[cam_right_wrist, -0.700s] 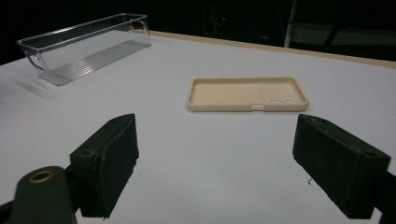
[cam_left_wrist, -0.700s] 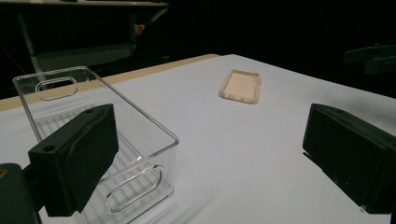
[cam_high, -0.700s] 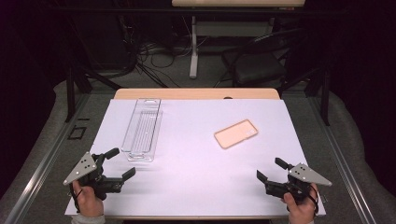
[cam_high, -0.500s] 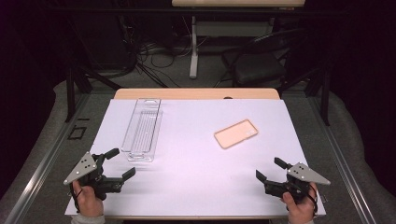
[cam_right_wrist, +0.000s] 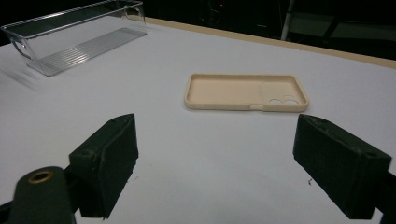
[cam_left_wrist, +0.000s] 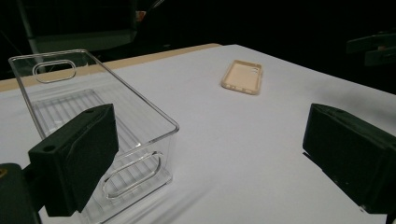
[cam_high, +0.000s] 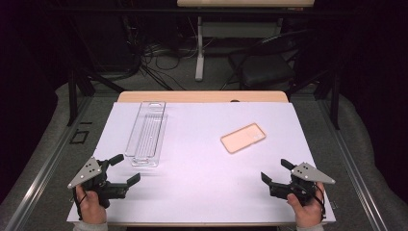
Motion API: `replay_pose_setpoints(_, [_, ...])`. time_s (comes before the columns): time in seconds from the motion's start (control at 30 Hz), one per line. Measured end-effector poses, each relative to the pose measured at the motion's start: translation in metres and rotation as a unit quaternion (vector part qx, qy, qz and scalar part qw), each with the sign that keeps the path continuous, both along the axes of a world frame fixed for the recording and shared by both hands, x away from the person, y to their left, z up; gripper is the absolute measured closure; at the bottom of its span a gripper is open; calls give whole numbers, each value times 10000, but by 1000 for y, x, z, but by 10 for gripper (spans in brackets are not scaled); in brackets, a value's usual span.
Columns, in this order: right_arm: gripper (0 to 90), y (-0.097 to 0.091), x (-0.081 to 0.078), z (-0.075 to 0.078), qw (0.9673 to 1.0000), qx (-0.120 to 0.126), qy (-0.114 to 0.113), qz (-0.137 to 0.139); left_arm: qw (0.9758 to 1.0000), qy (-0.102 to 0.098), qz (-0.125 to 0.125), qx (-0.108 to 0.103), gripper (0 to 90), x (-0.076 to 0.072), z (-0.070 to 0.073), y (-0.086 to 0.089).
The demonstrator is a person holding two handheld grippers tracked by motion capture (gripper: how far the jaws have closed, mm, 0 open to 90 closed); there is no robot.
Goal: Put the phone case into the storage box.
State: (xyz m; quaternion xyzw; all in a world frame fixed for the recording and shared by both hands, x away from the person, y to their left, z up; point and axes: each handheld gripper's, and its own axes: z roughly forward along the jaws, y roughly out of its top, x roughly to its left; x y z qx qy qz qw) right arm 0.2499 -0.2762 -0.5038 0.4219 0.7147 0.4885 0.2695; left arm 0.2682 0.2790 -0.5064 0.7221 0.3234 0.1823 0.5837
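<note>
Nothing has shifted: both grippers rest with fingers spread wide, empty. Ahead of the right gripper [cam_high: 278, 170] lies the phone case [cam_right_wrist: 246, 92], light, flexible, best pinched across its long edges; beside the left gripper [cam_high: 126, 169], the clear bin [cam_left_wrist: 95, 122].

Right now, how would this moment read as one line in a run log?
left claw: open, empty | right claw: open, empty | phone case: flat on table, untouched | clear bin: empty
</note>
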Motion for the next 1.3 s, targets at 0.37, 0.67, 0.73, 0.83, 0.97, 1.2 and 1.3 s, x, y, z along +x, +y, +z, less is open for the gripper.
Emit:
replay_pose_setpoints(0.37, [136, 6, 21, 27, 9979, -138, 618, -105, 9998, 178, -26, 21, 36, 3, -3, -2])
replay_pose_setpoints(0.67, [136, 5, 49, 36, 9902, -330, 1335, -261, 9997, 253, -20, 15, 36, 5, -4, -3])
replay_pose_setpoints(0.73, [136, 6, 54, 37, 9887, -375, 1431, -254, 9996, 265, -16, 46, 36, 5, -5, -3])
replay_pose_setpoints(0.83, [136, 10, 62, 40, 9870, -460, 1517, -251, 9996, 291, -27, 50, 36, 5, -5, -4])
replay_pose_setpoints(0.97, [136, 14, 72, 40, 9849, -561, 1620, -237, 9995, 312, -42, 49, 36, 5, -6, -4])
replay_pose_setpoints(1.2, [136, 21, 88, 38, 9820, -683, 1749, -197, 9994, 322, -67, 73, 36, 6, -6, -4])
replay_pose_setpoints(1.3, [136, 23, 93, 40, 9815, -649, 1788, -200, 9993, 342, -98, 85, 36, 6, -6, -5])
